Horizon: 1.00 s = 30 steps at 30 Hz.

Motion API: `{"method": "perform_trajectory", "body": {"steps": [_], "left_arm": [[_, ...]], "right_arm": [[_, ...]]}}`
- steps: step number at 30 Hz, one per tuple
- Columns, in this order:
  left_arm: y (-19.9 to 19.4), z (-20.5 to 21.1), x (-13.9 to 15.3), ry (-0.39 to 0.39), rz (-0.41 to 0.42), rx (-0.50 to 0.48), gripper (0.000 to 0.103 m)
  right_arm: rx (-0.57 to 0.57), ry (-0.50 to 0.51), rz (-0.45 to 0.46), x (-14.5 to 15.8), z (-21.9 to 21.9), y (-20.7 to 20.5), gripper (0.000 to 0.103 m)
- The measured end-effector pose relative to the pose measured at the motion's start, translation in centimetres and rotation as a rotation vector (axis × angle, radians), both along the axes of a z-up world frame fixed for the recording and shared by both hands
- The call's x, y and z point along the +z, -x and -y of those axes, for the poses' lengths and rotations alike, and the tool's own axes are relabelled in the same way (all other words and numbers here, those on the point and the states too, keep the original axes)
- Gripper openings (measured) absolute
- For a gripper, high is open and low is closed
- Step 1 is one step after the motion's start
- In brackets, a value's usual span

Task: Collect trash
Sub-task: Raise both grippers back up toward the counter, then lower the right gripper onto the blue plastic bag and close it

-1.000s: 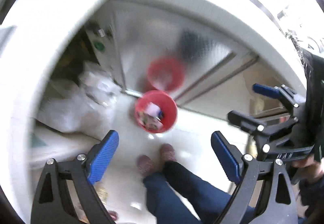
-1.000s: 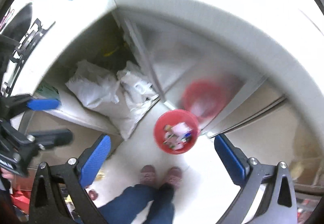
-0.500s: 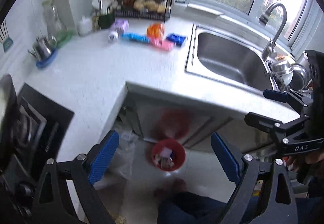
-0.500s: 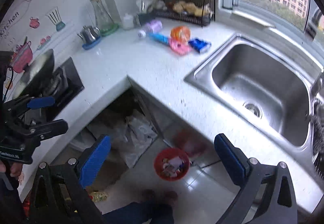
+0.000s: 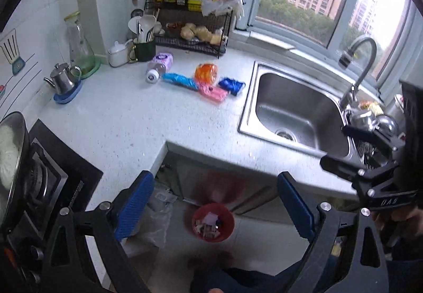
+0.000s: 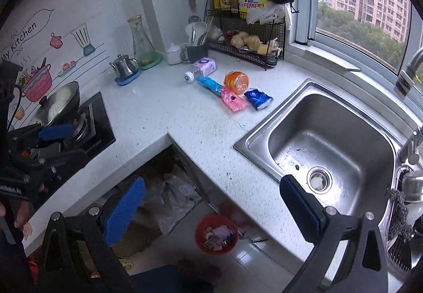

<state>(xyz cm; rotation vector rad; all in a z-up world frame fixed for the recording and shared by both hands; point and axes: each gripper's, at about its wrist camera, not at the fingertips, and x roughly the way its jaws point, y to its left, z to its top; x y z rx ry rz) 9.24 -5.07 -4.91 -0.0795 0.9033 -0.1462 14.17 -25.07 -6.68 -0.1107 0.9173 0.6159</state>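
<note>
Several pieces of trash lie on the white counter (image 5: 127, 123): a purple-labelled bottle (image 5: 159, 65) on its side, a blue wrapper (image 5: 179, 80), an orange bag (image 5: 206, 72), a pink packet (image 5: 212, 91) and a dark blue packet (image 5: 232, 85). They also show in the right wrist view: bottle (image 6: 202, 68), blue wrapper (image 6: 210, 84), orange bag (image 6: 236, 82), pink packet (image 6: 234, 102), dark blue packet (image 6: 258, 99). A red bin (image 5: 213, 222) with trash stands on the floor, also in the right wrist view (image 6: 216, 234). My left gripper (image 5: 214, 203) and right gripper (image 6: 211, 205) are open, empty, well above the counter edge.
A steel sink (image 5: 298, 113) with a tap (image 5: 357, 60) is at the right. A black rack (image 5: 195, 31) with bottles stands at the back. A stove with a pan (image 6: 60, 105), a small kettle (image 5: 63, 80) and a glass carafe (image 5: 79, 49) are at the left. White bags (image 6: 171, 197) lie under the counter.
Both grippers have swung up from looking down at the floor and red bin to looking over the counter and sink. Both stay open and empty.
</note>
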Motion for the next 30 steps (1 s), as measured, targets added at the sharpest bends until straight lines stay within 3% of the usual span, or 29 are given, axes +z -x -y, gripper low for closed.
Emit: {"method": "perform_trajectory", "body": {"steps": [2,11,24,30], "left_arm": [[-0.8,-0.3,0.4,0.000,0.000,0.010,0.103],[-5.6,-2.7,-0.1,-0.007,-0.012,0.048,0.103],[-17.9,-9.2,-2.1,-0.029,-0.112,0.026,0.103],[-23.5,-12.4,-4.2,-0.004,-0.154,0.026,0.103]], "right_arm": [[0.012,-0.005,-0.001,0.2,-0.3,-0.6,0.102],[0.028,-0.008,-0.026,-0.7,-2.4,-3.7,0.102],[0.038,0.005,-0.069,-1.5,-9.3,-13.6,0.102],[0.133,0.067,-0.083,-3.1,-14.3,-17.6,0.102]]}}
